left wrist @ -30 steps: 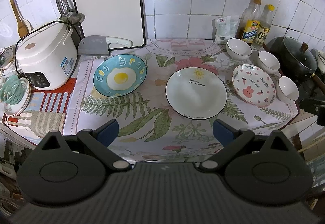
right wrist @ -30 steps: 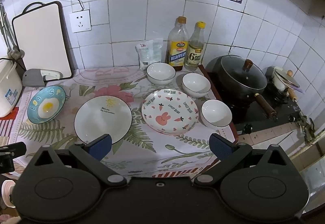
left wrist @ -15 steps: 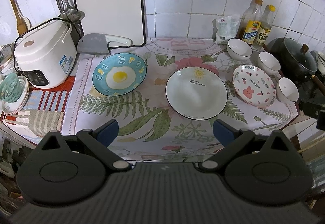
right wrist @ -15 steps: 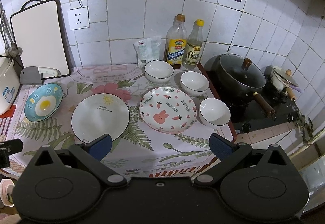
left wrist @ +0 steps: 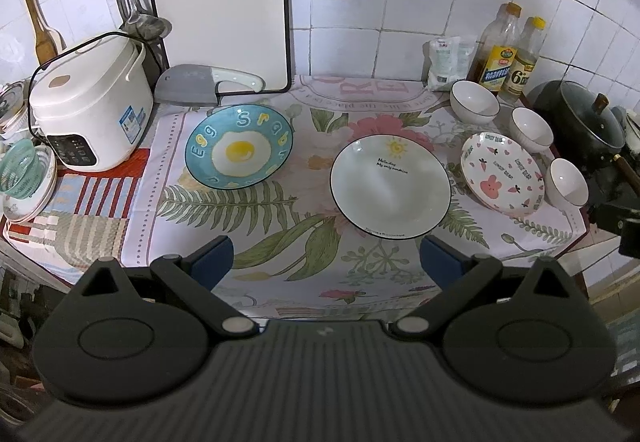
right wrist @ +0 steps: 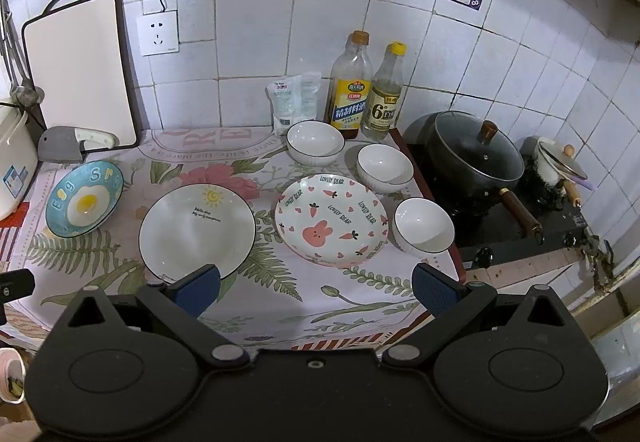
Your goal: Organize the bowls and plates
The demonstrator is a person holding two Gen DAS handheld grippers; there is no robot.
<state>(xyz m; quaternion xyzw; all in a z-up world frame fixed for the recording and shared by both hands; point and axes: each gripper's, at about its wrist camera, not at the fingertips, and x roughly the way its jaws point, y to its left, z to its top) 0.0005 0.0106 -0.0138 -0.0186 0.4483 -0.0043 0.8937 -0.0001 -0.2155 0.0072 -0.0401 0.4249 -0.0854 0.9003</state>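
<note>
Currently both the left gripper (left wrist: 324, 256) and right gripper (right wrist: 316, 288) hang spread apart, holding nothing; at 3 o'clock, the small white ceramic bowl (right wrist: 424, 224) sits by the desk (right wrist: 360, 306) edge, so a nudge risks tipping it off.

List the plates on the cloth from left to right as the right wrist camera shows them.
Blue egg plate → white sun plate → pink rabbit plate.
</note>
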